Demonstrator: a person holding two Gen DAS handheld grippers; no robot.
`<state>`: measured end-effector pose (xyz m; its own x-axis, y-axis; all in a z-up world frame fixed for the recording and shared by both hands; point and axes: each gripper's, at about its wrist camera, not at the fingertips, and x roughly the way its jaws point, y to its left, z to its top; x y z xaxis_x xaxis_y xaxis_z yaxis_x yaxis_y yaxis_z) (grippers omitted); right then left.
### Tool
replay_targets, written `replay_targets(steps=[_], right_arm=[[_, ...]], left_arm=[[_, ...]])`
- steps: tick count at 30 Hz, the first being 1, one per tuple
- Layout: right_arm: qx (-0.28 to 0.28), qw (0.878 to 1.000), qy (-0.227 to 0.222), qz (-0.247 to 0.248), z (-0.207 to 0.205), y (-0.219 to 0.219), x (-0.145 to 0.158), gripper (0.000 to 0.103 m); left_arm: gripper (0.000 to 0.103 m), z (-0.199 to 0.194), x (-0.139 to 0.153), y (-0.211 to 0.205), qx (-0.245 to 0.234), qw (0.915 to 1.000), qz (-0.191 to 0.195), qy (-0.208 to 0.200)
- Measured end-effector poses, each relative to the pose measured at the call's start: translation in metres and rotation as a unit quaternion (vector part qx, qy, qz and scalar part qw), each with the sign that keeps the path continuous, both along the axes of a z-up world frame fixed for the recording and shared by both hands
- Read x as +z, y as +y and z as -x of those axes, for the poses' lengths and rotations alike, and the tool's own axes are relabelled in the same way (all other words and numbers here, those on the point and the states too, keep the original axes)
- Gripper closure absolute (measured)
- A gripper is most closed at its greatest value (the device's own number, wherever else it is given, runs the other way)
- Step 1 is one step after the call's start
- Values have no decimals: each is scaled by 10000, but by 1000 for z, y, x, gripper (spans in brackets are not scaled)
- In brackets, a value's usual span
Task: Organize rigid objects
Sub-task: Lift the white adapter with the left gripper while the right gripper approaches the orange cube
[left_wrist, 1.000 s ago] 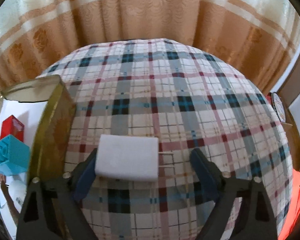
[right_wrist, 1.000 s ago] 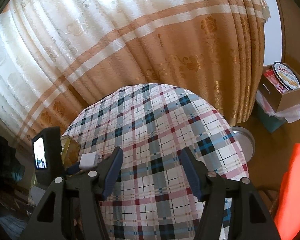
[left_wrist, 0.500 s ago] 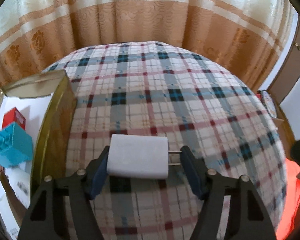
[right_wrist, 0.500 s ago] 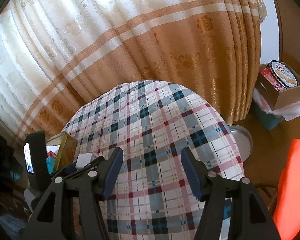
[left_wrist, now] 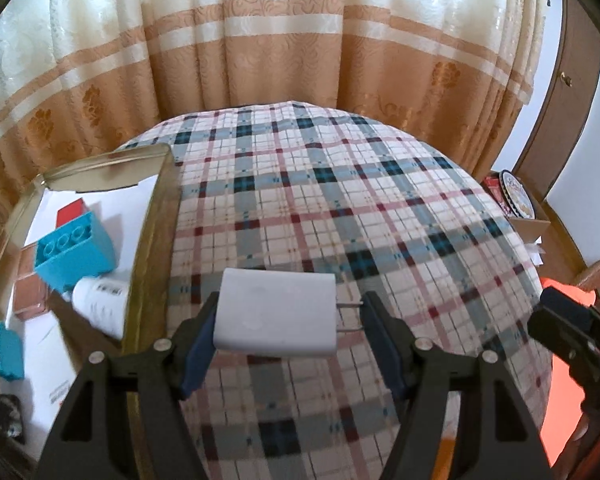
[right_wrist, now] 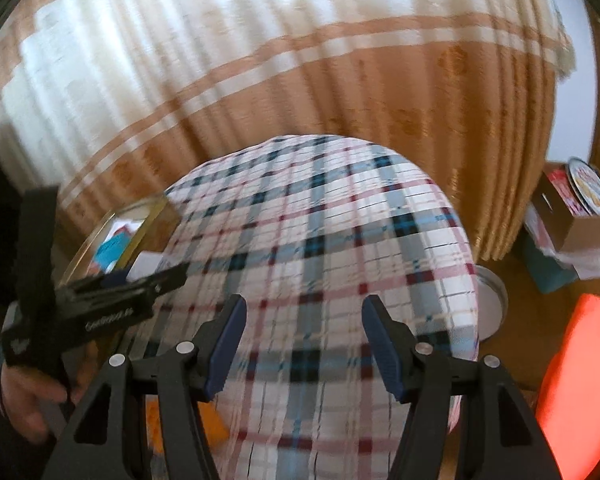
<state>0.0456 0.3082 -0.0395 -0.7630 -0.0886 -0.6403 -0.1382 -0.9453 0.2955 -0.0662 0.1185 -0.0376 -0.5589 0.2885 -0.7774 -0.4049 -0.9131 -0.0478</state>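
Holding: left gripper (left_wrist: 288, 320) is clamped on the white charger (left_wrist: 276, 314), near pad on its flat end, far pad on the tips of its prongs (left_wrist: 350, 316); the jaws have just been closing onto it.
Step in hand: judged to be the carry, charger lifted above the plaid counter (left_wrist: 340, 200) and heading for the tin.
Idle: right gripper (right_wrist: 304, 336) hangs with its jaws apart and nothing between them, over the same counter; this view is blurred.
Destination: gold-rimmed tin (left_wrist: 152, 208) just left of the charger, already containing a blue block (left_wrist: 74, 250), a red block (left_wrist: 72, 210) and a white bottle (left_wrist: 100, 306).
Next move calls for: clearing the tin's raised rim, then lowering onto a bare patch of its floor before opening.
Risk: grip on thin prongs may let the charger pivot.
Backdrop: striped curtain (left_wrist: 280, 40).
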Motion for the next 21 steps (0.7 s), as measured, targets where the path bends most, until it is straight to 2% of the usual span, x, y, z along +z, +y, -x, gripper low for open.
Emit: replay_targets(steps=[3, 5, 6, 12, 18, 21], right_arm=[[274, 9996, 79, 31, -9, -11, 3, 38], [510, 9986, 89, 88, -13, -21, 4, 28], [609, 9981, 111, 39, -16, -28, 4, 27], [1202, 9926, 68, -172, -25, -61, 1, 27], [1641, 9855, -140, -405, -24, -89, -15, 27], [1738, 9821, -204, -695, -22, -102, -21, 27]], left_arm=[[34, -7, 1, -6, 54, 10000, 15, -16], [34, -12, 5, -11, 77, 10000, 38, 48], [34, -14, 5, -12, 96, 9999, 48, 72], [34, -24, 13, -27, 186, 9997, -3, 135], [34, -28, 20, -29, 193, 9996, -62, 201], [34, -29, 23, -32, 219, 9994, -86, 234]])
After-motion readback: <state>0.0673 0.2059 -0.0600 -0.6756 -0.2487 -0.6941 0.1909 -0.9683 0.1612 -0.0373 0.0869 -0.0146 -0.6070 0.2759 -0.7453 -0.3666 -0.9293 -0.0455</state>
